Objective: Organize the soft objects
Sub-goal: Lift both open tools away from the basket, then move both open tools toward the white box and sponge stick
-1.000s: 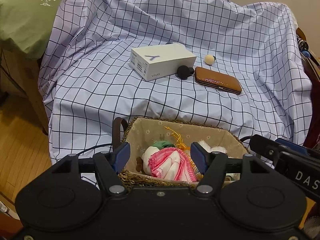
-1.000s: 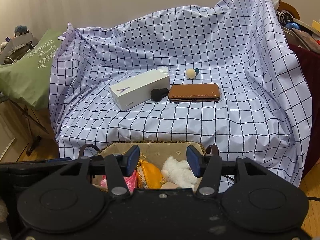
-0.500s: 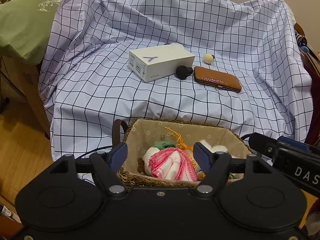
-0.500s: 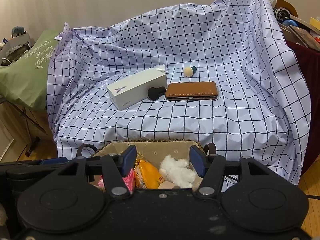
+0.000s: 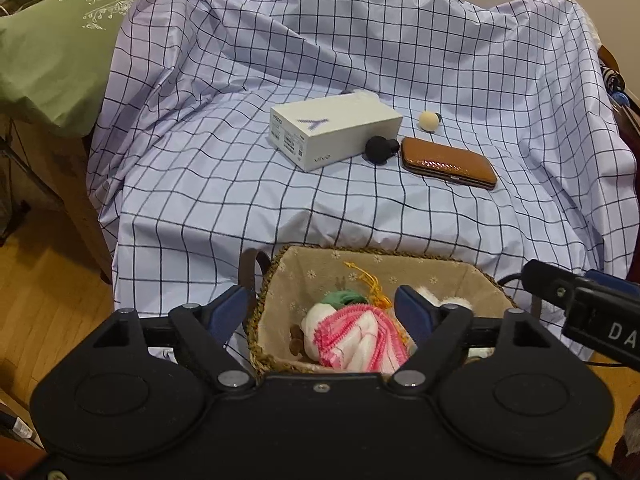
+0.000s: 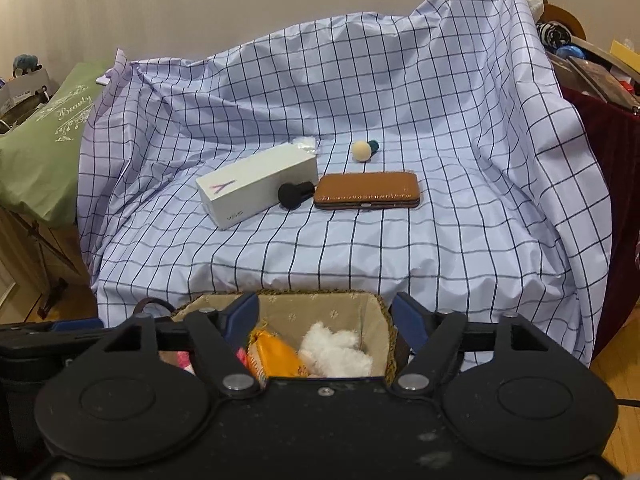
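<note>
A woven basket (image 5: 280, 276) with a beige lining stands on the floor before the covered seat. It holds a pink-and-white cloth (image 5: 356, 336), a green-topped white soft toy (image 5: 340, 300) and an orange string. In the right wrist view the basket (image 6: 376, 308) shows an orange pouch (image 6: 276, 356) and a white fluffy toy (image 6: 336, 352). My left gripper (image 5: 322, 312) is open and empty above the basket. My right gripper (image 6: 324, 316) is open and empty above it too.
On the checked sheet (image 5: 200, 184) lie a white box (image 5: 332, 132), a black knob-shaped object (image 5: 380, 150), a brown case (image 5: 448, 162) and a cream ball (image 5: 427, 120). A green pillow (image 5: 52, 52) is at the left. Cluttered shelves (image 6: 592, 72) stand at the right.
Both grippers have opened a little wider and drawn back slightly from the seat. Nothing in the basket or on the sheet has moved.
</note>
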`<state>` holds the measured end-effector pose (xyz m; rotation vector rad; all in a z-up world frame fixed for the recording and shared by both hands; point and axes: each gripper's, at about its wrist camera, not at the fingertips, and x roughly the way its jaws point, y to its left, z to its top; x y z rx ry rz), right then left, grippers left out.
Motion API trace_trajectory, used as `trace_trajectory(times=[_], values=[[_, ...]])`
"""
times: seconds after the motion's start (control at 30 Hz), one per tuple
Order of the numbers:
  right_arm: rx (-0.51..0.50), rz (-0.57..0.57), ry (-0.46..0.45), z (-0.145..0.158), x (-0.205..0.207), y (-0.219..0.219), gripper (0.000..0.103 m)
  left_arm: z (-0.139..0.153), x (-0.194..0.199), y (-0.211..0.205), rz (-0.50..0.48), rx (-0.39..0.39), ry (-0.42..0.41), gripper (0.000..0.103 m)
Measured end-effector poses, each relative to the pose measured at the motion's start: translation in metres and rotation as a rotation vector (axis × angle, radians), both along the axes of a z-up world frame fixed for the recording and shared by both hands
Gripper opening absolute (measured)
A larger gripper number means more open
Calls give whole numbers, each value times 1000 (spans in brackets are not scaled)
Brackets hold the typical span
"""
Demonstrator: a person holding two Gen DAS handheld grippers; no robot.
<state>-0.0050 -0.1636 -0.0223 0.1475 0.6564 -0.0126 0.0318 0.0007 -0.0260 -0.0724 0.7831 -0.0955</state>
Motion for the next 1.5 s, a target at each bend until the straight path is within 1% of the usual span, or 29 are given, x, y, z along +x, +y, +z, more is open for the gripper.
trace_trajectory(times=[0.07, 0.17, 0.27, 0.3, 0.33, 0.37, 0.47, 0.53, 0.57, 0.6, 0.63, 0.83, 1.03, 1.1, 1.17, 1.3, 1.4, 1.5], values=[[-6, -8, -11, 0, 3, -2, 80, 0, 4, 0, -1, 10, -6, 77], [-7, -23, -15, 0, 12, -6, 86, -1, 11, -2, -10, 32, -7, 77], [-16, -43, -14, -2, 23, -10, 87, -2, 20, -3, -19, 48, -6, 77], [-20, -52, -13, -2, 27, -12, 89, -2, 23, -3, -21, 55, -9, 78], [-22, -60, -13, -2, 31, -14, 93, -2, 27, -3, -23, 63, -11, 80], [-25, -69, -13, -3, 35, -16, 94, -2, 30, -3, -24, 72, -16, 84], [-42, -94, -14, -4, 47, -21, 95, 0, 40, -3, -25, 104, -43, 84], [-60, -107, -13, -5, 57, -25, 98, 0, 48, -3, -21, 122, -56, 86], [-68, -118, -14, -6, 62, -27, 98, 0, 52, -2, -19, 127, -61, 92], [-74, -129, -16, -6, 67, -29, 99, -1, 56, -1, -15, 132, -64, 95], [-80, -139, -18, -7, 72, -31, 99, -1, 60, 1, -9, 136, -70, 96], [-114, -203, -49, -14, 96, -41, 102, -8, 83, 11, 23, 145, -80, 96], [-202, -246, -36, -27, 120, -43, 102, -19, 98, 15, 23, 170, -78, 96], [-236, -257, -30, -34, 126, -43, 102, -24, 102, 16, 23, 173, -70, 95], [-257, -260, -15, -41, 131, -42, 102, -31, 107, 18, 16, 164, -45, 95], [-259, -245, 30, -55, 140, -43, 102, -45, 117, 21, -1, 130, 21, 95], [-295, -254, 58, -64, 147, -42, 102, -53, 121, 23, 0, 119, 55, 95], [-253, -261, 116, -72, 155, -48, 102, -56, 123, 27, 18, 104, 59, 95]])
